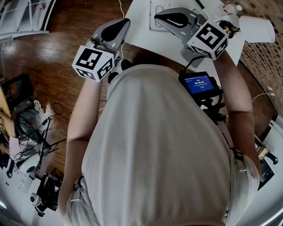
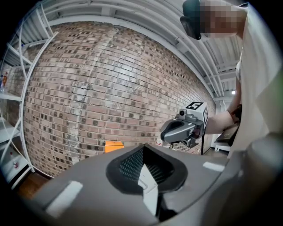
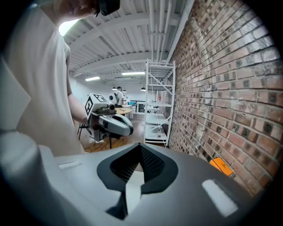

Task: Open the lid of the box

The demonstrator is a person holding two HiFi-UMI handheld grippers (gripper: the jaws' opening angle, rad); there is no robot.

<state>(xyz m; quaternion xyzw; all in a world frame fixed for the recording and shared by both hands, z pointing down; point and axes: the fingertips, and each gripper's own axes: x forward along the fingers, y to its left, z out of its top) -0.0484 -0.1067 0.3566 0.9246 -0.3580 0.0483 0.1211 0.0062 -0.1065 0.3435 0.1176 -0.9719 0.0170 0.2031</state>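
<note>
The left gripper [image 1: 124, 24] and right gripper [image 1: 160, 18] are both held up in front of the person's chest. They stand near each other and level, over the near edge of a white table [image 1: 141, 37].

In its own view the left gripper [image 2: 143, 167] has its 2 ribbed pads closed together with nothing between them. The right gripper [image 3: 139, 170] shows the same in its view. Each camera catches the other tool side on: the right gripper [image 2: 164, 133] before a brick wall [image 2: 101, 88], the left gripper [image 3: 129, 129] before a white shelf rack [image 3: 157, 106].

A white rectangular thing [image 1: 161, 5] lies on the table just past the right gripper's tip. It is half covered by the gripper and cut off by the picture's edge, so whether it is the box cannot be told. The person's shirt [image 1: 154, 145] hides everything nearer than the grippers. Neither gripper view shows the table top.
</note>
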